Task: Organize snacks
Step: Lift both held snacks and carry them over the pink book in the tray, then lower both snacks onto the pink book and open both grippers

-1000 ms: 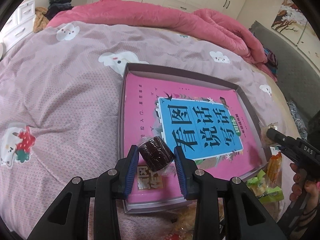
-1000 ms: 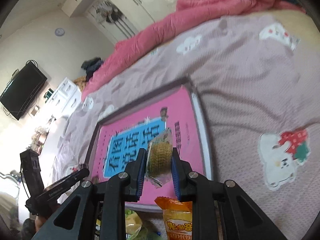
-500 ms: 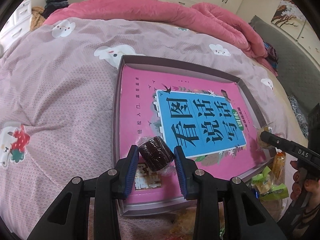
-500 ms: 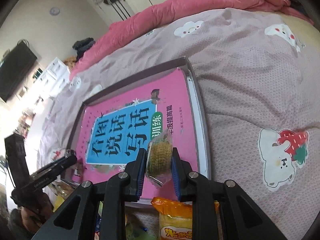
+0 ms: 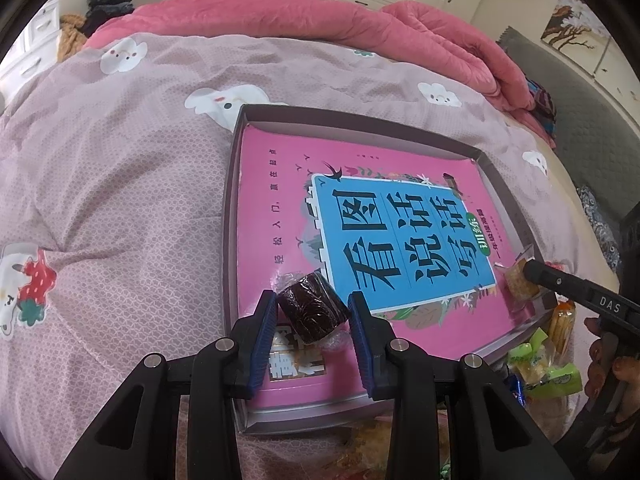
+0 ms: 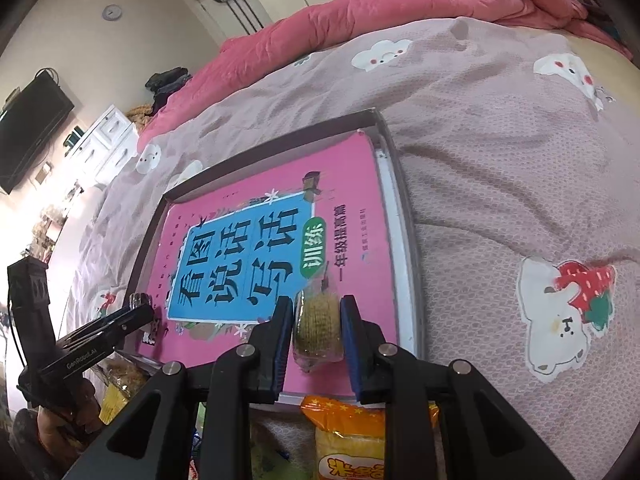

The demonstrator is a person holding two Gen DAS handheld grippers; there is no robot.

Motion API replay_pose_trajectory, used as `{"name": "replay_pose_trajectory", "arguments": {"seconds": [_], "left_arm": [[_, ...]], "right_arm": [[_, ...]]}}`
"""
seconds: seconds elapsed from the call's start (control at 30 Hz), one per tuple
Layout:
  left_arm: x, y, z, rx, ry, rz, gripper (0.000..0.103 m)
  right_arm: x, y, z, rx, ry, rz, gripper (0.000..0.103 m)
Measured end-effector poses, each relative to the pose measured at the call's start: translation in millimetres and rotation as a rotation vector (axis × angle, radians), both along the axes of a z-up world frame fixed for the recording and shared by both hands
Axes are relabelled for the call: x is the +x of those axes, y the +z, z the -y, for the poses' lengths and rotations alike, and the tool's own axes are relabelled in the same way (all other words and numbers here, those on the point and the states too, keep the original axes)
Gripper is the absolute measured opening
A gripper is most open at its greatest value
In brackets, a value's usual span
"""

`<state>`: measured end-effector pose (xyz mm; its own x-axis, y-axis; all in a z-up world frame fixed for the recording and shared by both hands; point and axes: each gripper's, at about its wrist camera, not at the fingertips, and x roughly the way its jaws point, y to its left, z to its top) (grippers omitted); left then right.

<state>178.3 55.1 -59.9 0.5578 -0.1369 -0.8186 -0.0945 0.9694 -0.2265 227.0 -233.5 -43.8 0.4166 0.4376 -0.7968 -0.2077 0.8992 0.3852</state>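
Note:
My left gripper (image 5: 312, 312) is shut on a dark brown wrapped cake (image 5: 312, 308), held over the near left corner of a shallow grey box (image 5: 230, 216) whose floor is a pink and blue book cover. My right gripper (image 6: 316, 320) is shut on a wrapped golden biscuit (image 6: 318, 322) over the box's near right part (image 6: 408, 248). The right gripper with its biscuit also shows in the left wrist view (image 5: 524, 280), and the left gripper shows in the right wrist view (image 6: 140, 312).
Loose snacks lie on the bedspread in front of the box: green packets (image 5: 540, 364), an orange stick pack (image 5: 560, 320) and an orange bag (image 6: 352, 440). A pink duvet (image 5: 360, 28) is heaped at the far side of the bed.
Both grippers have moved forward and lower over the box with their snacks held. The right gripper has swung left, towards the box's near right corner.

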Motion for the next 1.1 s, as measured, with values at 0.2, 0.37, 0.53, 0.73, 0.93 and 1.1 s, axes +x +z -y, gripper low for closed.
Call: {"name": "replay_pose_trajectory", "arguments": {"seconds": [0.2,0.37,0.53,0.73,0.93,1.1], "left_arm": [[-1.1,0.2,0.2,-0.003,-0.001,0.004,0.037],[-1.8,0.8,-1.8,-0.016,0.001,0.005,0.038],[-2.4,1.6,-4.7,-0.039,0.008,0.007,0.039],[-3.6,3.2,-3.4,-0.039,0.006,0.013,0.043],[-7.1,9.4,-2.1,-0.038,0.006,0.032,0.050],[-9.6,14.5,-7.0,-0.042,0.024,0.047,0.058]], "right_arm": [[-0.3,0.9,8.8,-0.006,-0.032,0.007,0.026],[-1.0,4.2,14.6,-0.004,-0.059,0.023,0.031],[-2.4,10.0,15.8,0.006,-0.066,0.055,0.032],[-6.1,20.5,19.9,0.036,-0.081,0.103,0.036],[-9.4,28.1,21.7,0.055,-0.084,0.134,0.041],[-14.2,35.2,21.0,0.047,-0.086,0.169,0.047]]}}
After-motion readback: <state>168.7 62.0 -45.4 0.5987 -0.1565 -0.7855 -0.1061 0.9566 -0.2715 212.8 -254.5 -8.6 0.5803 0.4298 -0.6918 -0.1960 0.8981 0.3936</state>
